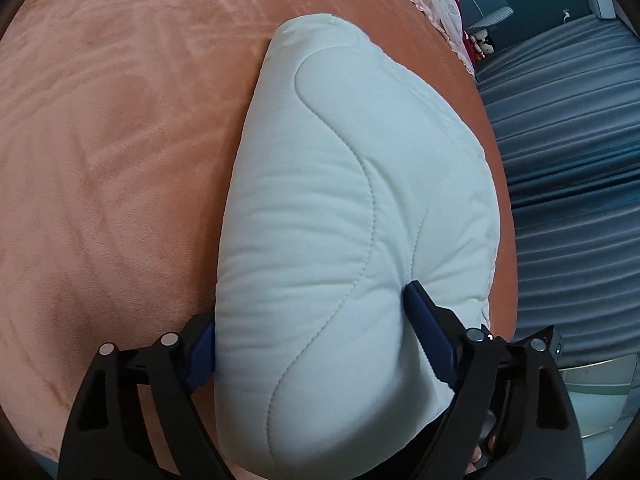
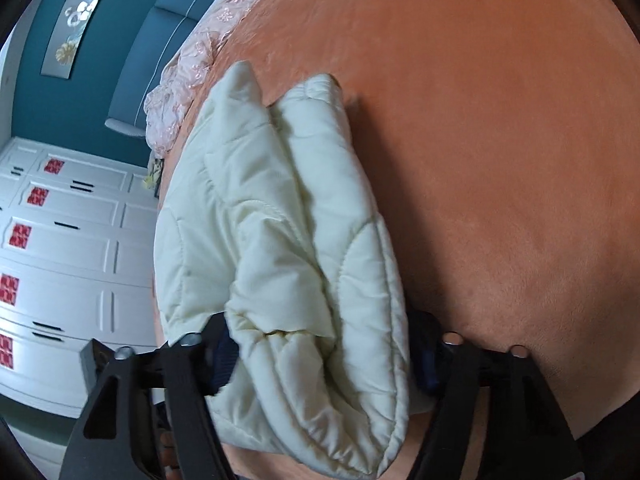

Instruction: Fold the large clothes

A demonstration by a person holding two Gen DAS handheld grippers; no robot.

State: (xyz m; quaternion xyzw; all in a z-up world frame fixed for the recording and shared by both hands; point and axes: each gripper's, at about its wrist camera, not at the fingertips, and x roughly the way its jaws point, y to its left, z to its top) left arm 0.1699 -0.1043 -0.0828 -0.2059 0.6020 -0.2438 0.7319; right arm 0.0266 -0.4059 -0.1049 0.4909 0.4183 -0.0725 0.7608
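Both grippers, left gripper [image 1: 310, 344] and right gripper [image 2: 326, 354], clamp the folded quilted jacket [image 1: 352, 200] near the bed [image 1: 100, 160] edge. It looks puffy, soft and light; thick folded ends are the best hold.

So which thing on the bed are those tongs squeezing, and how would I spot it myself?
Look at the big orange bedspread covering the bed. Near its edge lies a puffy cream quilted jacket, folded into a thick bundle, with both tongs pressing into its near end. It is the only pale, padded thing with wavy stitched lines; the pink lace nearby is thin and flowery.
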